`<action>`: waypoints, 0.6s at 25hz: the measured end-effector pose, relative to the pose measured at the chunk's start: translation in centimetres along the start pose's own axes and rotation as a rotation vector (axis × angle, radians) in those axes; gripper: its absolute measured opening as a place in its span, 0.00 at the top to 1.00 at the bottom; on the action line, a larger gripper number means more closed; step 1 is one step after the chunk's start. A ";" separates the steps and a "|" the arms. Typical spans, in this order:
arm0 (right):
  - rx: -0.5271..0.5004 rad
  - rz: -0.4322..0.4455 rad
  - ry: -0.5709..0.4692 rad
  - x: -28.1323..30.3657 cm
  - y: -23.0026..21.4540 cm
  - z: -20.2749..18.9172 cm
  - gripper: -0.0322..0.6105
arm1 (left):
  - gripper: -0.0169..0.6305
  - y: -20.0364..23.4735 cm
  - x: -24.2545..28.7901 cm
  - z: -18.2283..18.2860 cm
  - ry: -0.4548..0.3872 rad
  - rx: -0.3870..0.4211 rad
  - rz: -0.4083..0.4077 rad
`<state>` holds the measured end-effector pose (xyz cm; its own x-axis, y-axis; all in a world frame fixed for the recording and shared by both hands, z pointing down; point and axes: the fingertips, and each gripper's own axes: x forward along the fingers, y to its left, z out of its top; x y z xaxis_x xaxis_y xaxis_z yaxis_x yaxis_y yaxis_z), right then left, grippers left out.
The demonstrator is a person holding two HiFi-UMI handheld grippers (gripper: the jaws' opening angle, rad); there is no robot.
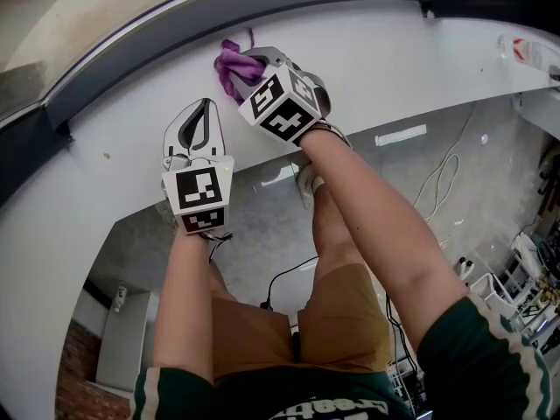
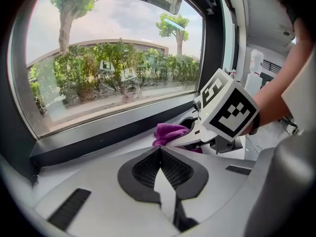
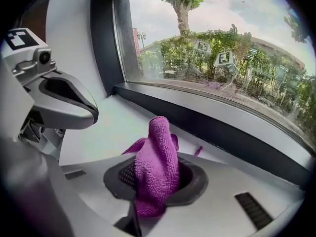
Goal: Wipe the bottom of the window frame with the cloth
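Head view: my right tool (image 1: 243,63) is clamped on the purple cloth (image 1: 229,66), which sits over the white sill (image 1: 376,51), just beside the dark bottom of the window frame (image 1: 262,11). My left tool (image 1: 201,112) hovers nearby.

Left gripper view: its jaws are pressed together with nothing between them.

Right gripper view: the cloth bunches up between the jaws, with the frame just ahead; I cannot tell if they touch.

I judge the wipe barely begun, since most of the frame's length lies ahead and nothing shows a cleaned stretch.
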<state>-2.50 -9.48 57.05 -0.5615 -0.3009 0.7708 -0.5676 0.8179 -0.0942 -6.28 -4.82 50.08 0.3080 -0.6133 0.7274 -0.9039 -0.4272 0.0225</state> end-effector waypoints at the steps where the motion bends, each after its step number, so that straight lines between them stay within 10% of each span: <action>1: -0.003 -0.001 -0.001 -0.2 -0.3 -0.2 0.80 | 0.96 -0.4 0.2 0.2 -0.001 0.004 -0.005; 15: 0.029 -0.051 0.000 -3.9 -5.1 -4.1 0.80 | 0.96 -5.7 3.5 3.2 -0.020 0.043 -0.060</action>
<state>5.11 -10.48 57.13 -0.5313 -0.3415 0.7753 -0.6124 0.7872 -0.0729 0.90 -6.66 50.31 0.3670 -0.5986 0.7120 -0.8704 -0.4911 0.0358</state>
